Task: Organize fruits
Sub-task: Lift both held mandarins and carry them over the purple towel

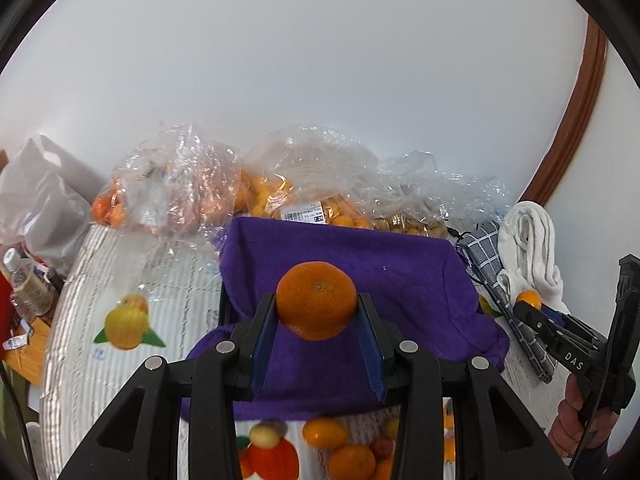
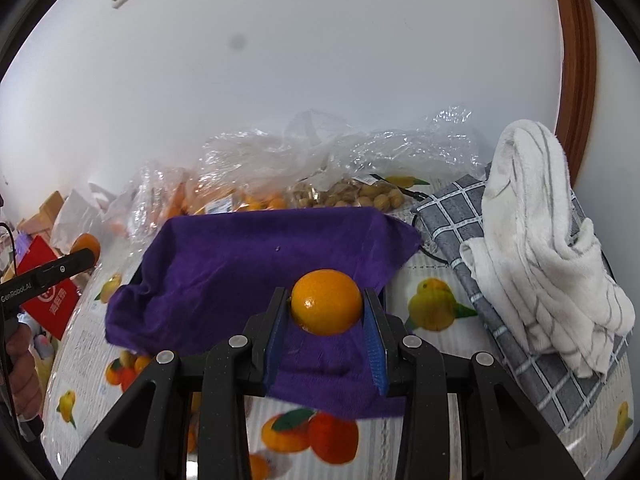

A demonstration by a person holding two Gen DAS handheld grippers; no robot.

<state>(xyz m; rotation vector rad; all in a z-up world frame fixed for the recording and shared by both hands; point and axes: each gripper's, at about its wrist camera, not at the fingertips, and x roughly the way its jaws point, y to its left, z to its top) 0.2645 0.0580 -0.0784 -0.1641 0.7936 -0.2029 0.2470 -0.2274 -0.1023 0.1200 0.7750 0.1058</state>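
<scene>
My left gripper (image 1: 317,312) is shut on a dark orange tangerine (image 1: 316,298) and holds it above a container lined with a purple cloth (image 1: 400,276). My right gripper (image 2: 326,314) is shut on a lighter, yellow-orange fruit (image 2: 326,304) above the near edge of the same purple cloth (image 2: 240,264). In the left wrist view the right gripper (image 1: 528,308) shows at the right with its fruit (image 1: 529,300). In the right wrist view the left gripper (image 2: 86,258) shows at the left with its tangerine (image 2: 85,245).
Clear plastic bags of oranges (image 1: 176,192), small yellow fruits (image 1: 304,200) and brown nuts (image 2: 360,196) lie behind the cloth by the white wall. A white towel (image 2: 536,240) and a grey checked cloth (image 2: 472,220) lie at the right. The tablecloth (image 1: 128,280) has fruit prints.
</scene>
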